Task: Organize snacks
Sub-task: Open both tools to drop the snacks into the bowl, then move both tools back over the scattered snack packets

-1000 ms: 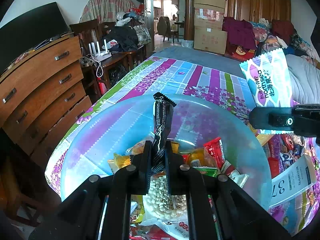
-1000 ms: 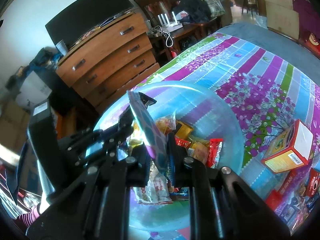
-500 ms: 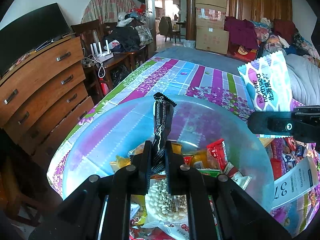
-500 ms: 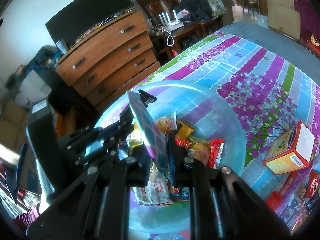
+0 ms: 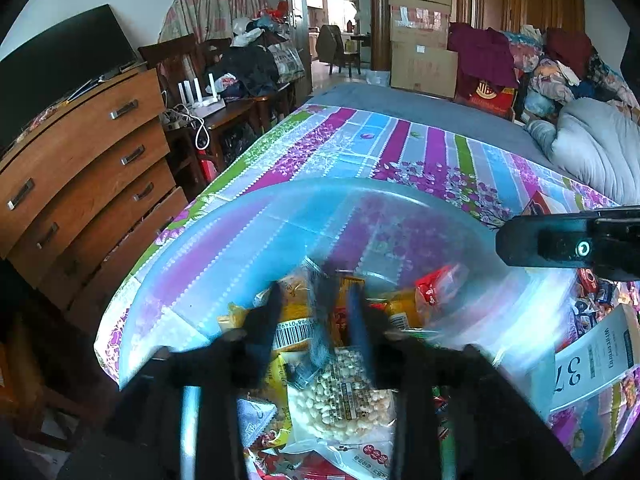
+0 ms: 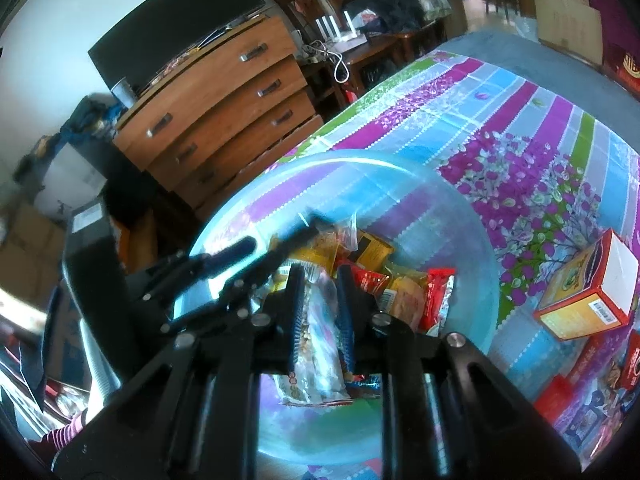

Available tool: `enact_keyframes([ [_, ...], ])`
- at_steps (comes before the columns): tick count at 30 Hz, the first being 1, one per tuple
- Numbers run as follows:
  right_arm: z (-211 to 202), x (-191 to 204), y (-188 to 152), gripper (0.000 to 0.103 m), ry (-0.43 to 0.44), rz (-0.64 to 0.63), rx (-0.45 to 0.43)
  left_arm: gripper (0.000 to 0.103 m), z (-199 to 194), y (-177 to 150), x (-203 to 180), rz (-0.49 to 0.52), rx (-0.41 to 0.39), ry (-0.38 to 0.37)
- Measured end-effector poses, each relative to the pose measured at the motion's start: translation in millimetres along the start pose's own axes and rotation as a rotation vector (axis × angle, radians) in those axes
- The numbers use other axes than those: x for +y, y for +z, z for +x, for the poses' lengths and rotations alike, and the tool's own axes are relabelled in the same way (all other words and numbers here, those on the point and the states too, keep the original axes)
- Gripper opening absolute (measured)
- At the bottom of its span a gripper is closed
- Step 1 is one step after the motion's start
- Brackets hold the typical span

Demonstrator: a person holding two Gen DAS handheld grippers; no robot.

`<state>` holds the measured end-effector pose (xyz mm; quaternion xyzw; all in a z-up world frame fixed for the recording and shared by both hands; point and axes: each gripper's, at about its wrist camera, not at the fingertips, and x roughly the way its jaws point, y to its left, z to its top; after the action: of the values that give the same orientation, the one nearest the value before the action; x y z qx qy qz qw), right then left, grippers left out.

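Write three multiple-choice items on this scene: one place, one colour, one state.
1. Where is the orange box? A in the basin; B on the striped cloth beside the basin; C held in the air.
2. What colour is the basin? A red; B light blue; C black.
3. How is the left gripper? A open; B shut; C out of view.
Key: B, the box stands on the cloth outside the basin's rim; B, its translucent wall is light blue; A, its blurred fingers stand well apart.

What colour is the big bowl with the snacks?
Light see-through blue bowl, clearest in the right wrist view.
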<state>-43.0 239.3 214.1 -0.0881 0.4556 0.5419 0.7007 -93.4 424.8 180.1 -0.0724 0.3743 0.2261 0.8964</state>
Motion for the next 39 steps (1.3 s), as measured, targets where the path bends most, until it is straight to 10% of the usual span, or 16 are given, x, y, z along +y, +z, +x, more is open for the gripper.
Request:
enact_keyframes([
  [5,-5.3,3.3,-1.8,0.052,0.005,-0.001,-0.012,0.074,-0.9,-2.5,0.6,0.0,-0.017,0.028],
  [13,-59.9,46.8,-35.6,0.06,0.017,-0.101,-0.16,0.076,-35.5,-10.9,13.7,-0.092,-0.113,-0.034],
  [20,-138.2,80.2,-131.7,0.087,-0.015,-0.203,-0.449,0.078,-113.0,-34.2,1.1,-0.136,-0.302,-0.189],
  [28,-165.6,46.1,-244.8,0.088,-0.064,-0.077,-0.359,0.088,-170.7,-60.7,-67.3,0.029,-0.325,-0.292],
  [39,-204.5,-79.7,-383.3,0.085,-0.2,0.321,-0.233,0.086,-207.1,-93.0,-266.3,0.388,-0.248,-0.672],
])
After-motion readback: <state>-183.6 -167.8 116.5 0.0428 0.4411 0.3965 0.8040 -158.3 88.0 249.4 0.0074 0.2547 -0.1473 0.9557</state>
